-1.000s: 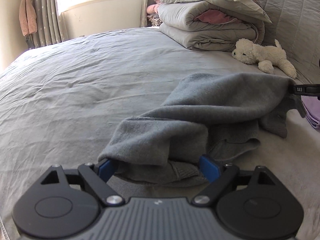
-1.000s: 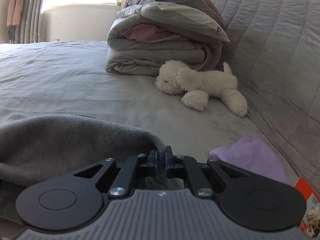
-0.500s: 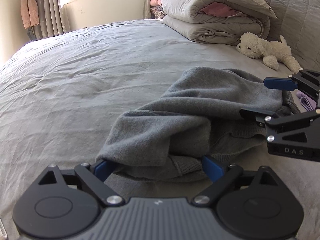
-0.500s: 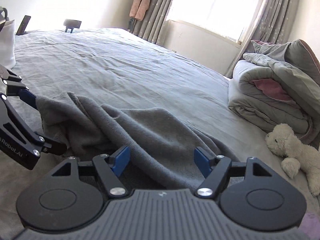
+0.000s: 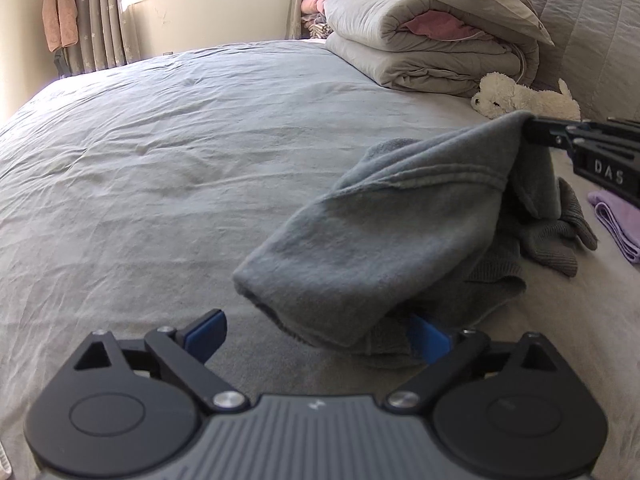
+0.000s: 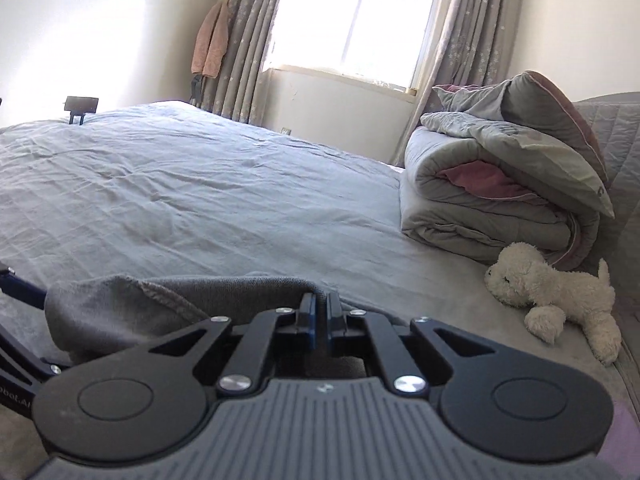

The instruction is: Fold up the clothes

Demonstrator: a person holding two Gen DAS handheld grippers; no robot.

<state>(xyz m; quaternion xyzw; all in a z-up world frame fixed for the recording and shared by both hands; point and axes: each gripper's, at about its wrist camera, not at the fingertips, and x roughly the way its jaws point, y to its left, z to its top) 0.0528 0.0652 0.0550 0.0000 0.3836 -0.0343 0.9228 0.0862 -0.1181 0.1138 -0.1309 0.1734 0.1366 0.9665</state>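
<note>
A grey knit garment [image 5: 380,240] lies bunched on the grey bed sheet [image 5: 160,160], right of centre in the left wrist view. My left gripper [image 5: 316,336] is open just in front of it; the cloth's near hem overlaps the right blue pad [image 5: 426,340], while the left pad stands free over the sheet. My right gripper [image 5: 532,128] comes in from the right, shut on the garment's upper edge and holding it raised like a tent. In the right wrist view that gripper [image 6: 319,314] pinches the grey garment [image 6: 132,304], which drapes down to the left.
A folded duvet stack [image 5: 432,40] and a white plush dog [image 5: 520,98] sit at the bed's far right by the quilted headboard [image 6: 616,128]. A folded purple cloth [image 5: 618,220] lies right of the garment. Curtains and a window [image 6: 360,20] stand beyond the bed.
My right gripper opened half a second ago, then shut on the garment's edge and lifted it. The garment's near end slid right, off the left pad. The left gripper stayed open.
</note>
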